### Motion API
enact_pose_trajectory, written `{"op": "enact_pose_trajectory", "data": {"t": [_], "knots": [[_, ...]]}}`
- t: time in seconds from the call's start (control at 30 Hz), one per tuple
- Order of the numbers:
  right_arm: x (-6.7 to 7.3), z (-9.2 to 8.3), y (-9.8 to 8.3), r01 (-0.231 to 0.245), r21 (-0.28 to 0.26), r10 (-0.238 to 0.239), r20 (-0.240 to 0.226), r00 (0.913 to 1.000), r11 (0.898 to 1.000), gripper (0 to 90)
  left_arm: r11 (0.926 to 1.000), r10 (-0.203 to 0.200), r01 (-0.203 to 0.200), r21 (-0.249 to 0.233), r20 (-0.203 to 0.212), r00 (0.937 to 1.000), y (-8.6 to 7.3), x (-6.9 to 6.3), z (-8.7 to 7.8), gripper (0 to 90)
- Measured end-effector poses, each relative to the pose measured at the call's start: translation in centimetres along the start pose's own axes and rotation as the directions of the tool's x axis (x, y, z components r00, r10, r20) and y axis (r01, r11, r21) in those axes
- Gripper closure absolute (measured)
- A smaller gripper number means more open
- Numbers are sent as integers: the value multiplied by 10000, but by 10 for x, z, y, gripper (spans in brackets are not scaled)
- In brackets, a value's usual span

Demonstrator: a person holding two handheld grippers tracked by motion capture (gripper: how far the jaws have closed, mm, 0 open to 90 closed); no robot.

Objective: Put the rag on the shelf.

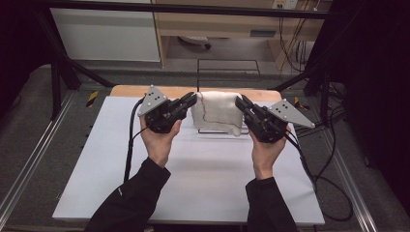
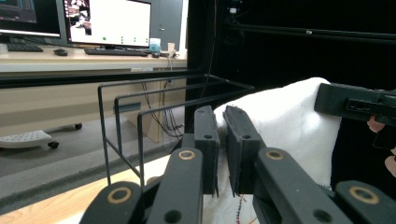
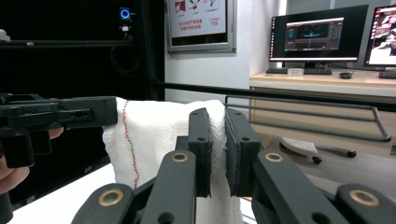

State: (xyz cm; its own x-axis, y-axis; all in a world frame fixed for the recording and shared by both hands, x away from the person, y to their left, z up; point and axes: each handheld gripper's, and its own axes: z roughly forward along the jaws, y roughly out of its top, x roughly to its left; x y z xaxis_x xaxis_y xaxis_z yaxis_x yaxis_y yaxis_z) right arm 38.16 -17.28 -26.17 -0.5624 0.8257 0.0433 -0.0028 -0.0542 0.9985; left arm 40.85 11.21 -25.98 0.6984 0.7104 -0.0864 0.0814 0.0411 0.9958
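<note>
The white towel point(image 1: 217, 112) hangs in the air above the far end of the counter point(image 1: 193, 169), stretched between the two grippers, just over a black wire rack point(image 1: 227, 131) whose base shows beneath its lower edge. The left gripper point(image 1: 192, 100) pinches one upper corner and the right gripper point(image 1: 240, 103) pinches the other, so the cloth is held spread and its free part drops straight down; that seems the point of a two-handed hold, since a limp towel gripped at one spot would bunch up and be hard to lay over a bar. In the left gripper view the fingers point(image 2: 208, 140) stand nearly together with only the thin white fabric point(image 2: 285, 126) squeezed between them, and the rails of the rack point(image 2: 140, 112) run off behind and to the side. In the right gripper view the fingers point(image 3: 201, 144) are likewise narrow and clamped on the towel's point(image 3: 154, 135) top edge, with a red and green stitched line running down the cloth near the other gripper point(image 3: 65, 114). Both grips sit at the very top edge, which leaves the hanging length clear of the fingers. I judge that the towel is being carried at a height that lets it clear the rack's top bars, whether for draping or taking off. The likely trouble is a corner slipping from such a shallow pinch.
</note>
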Motion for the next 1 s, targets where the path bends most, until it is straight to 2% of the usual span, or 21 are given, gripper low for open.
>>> {"op": "enact_pose_trajectory", "data": {"t": [0.53,1.0], "knots": [[-13,8,28,57,-465,-42,325,9995,9989,824,9989,294,-293,-368,35,9996,32,-2,15,834],[-25,20,54,265,-660,-223,632,9978,9975,824,9980,321,-321,-550,3,9995,57,4,36,834]]}}
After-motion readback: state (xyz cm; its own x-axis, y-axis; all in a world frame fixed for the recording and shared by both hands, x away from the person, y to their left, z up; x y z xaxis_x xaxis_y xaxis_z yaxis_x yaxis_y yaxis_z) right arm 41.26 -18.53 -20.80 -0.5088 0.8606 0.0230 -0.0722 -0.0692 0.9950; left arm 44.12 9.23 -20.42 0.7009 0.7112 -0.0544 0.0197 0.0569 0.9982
